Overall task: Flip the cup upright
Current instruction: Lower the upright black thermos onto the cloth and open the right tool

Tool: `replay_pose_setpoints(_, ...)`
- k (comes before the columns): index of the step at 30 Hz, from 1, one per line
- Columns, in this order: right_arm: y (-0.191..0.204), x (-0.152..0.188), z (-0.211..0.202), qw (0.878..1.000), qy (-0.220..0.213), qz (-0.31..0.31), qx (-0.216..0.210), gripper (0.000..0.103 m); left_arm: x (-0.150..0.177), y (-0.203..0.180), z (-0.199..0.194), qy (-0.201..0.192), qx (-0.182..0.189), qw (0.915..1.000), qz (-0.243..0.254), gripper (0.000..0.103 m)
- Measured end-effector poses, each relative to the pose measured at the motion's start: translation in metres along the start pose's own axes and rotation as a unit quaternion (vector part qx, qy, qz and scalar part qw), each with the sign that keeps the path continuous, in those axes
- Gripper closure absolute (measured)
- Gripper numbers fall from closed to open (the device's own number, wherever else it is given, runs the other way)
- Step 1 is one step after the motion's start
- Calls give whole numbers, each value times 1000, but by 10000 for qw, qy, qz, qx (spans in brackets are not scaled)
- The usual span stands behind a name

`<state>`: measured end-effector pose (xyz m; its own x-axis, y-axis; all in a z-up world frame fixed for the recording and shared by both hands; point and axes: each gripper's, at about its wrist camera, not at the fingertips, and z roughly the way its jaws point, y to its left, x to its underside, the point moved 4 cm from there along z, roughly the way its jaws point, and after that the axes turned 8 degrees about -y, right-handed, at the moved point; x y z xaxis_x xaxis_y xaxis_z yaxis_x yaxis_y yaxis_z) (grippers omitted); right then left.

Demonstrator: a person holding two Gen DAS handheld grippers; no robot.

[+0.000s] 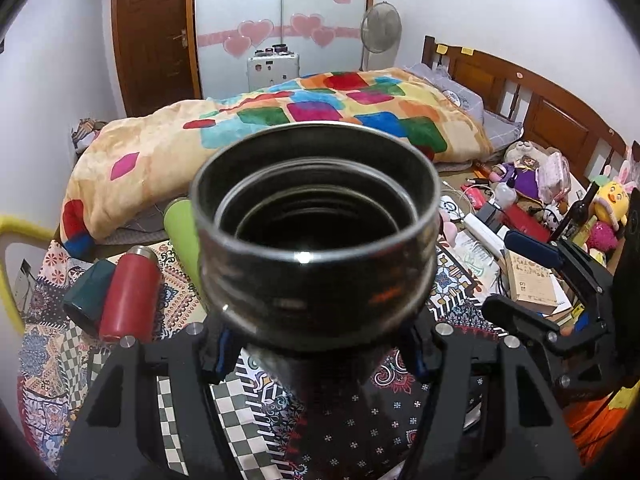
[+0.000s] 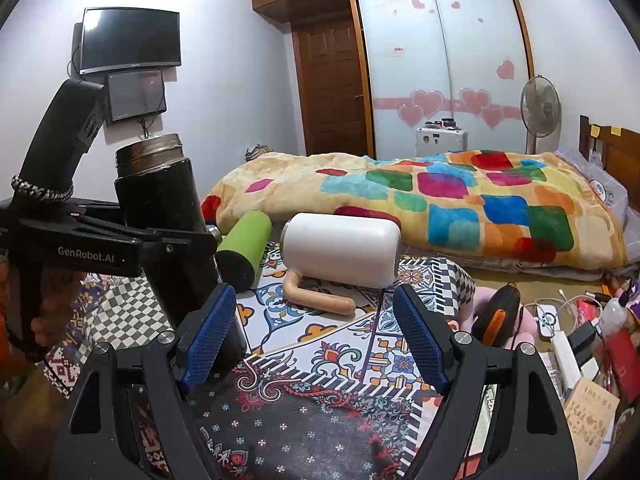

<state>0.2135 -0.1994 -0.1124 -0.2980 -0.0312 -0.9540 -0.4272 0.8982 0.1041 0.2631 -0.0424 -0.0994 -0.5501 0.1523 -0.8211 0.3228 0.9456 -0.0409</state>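
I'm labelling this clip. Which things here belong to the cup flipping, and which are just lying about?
Job: black cup, left gripper shut on it.

Lying about: white jug, green bottle, red bottle, teal cup, blanket, open right gripper.

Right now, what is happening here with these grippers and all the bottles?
A person holds a gripper in each hand. The left gripper is shut on the black flask, which stands mouth up, slightly tilted, over the patterned cloth. The right gripper is open and holds nothing. A white jug, a green bottle and a red bottle lie on their sides.
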Motion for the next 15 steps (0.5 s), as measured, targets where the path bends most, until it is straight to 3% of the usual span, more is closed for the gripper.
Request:
replay_pose_setpoints(7,8,-17,-16,9999,-155,-40,27,24,0,4,-38,-337,78,9993,-160,39)
replay_pose_setpoints(15,38,-48,-65,9976,-681,-149,34,23,-2,-4,-123,-1356,-185,9906,-40,37)
